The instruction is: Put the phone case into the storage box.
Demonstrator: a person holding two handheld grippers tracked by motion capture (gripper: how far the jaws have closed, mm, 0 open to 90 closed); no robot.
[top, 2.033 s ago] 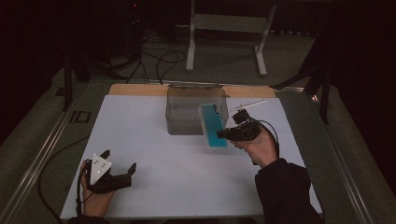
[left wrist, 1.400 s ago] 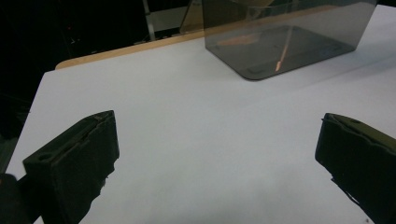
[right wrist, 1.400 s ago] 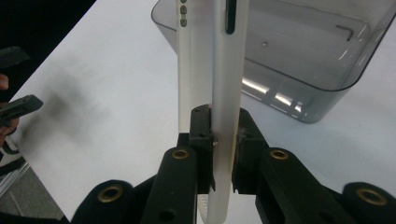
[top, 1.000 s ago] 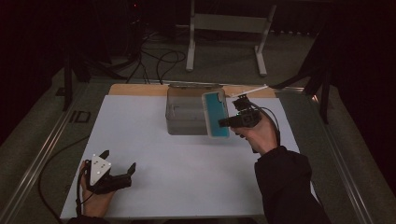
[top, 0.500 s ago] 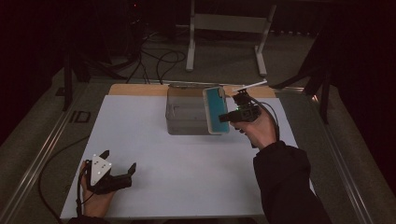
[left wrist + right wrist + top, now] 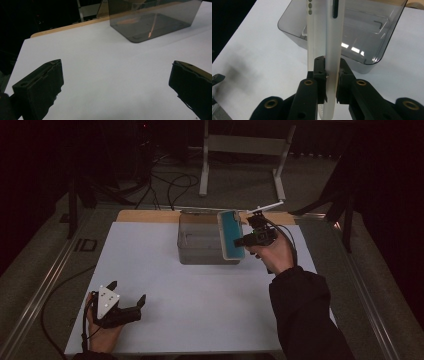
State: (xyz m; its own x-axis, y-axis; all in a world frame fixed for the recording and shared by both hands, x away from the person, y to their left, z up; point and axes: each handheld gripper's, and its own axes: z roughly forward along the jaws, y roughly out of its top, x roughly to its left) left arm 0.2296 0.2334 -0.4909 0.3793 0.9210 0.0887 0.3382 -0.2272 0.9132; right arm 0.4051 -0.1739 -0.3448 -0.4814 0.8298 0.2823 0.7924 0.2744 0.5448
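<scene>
One thing is in hand: a flat teal phone case, pinched on edge by the right gripper just right of centre in the high view, over the right-hand end of the smoky clear box that sits on the white table. In the right gripper view the case rises straight up from the bottom centre of the frame, its frosted edge toward the camera, and the jaws are drawn nearly together with the pads pressing on its lower end from both sides. The case's long axis runs away from the jaws toward the upper part of that frame, and the open box lies beyond and beneath it, so the case's far end looks to be already above the box opening, though whether it clears the near wall is hard to tell. My reading is that the next move turns on lowering the case along that axis into the box without catching the rim. The right hand is plainly the nearer one; the left gripper rests at the lower left of the high view, well apart from the box, its jaws spread wide with nothing between them, as the left gripper view confirms with bare table between the pads and the box at the upper right.
</scene>
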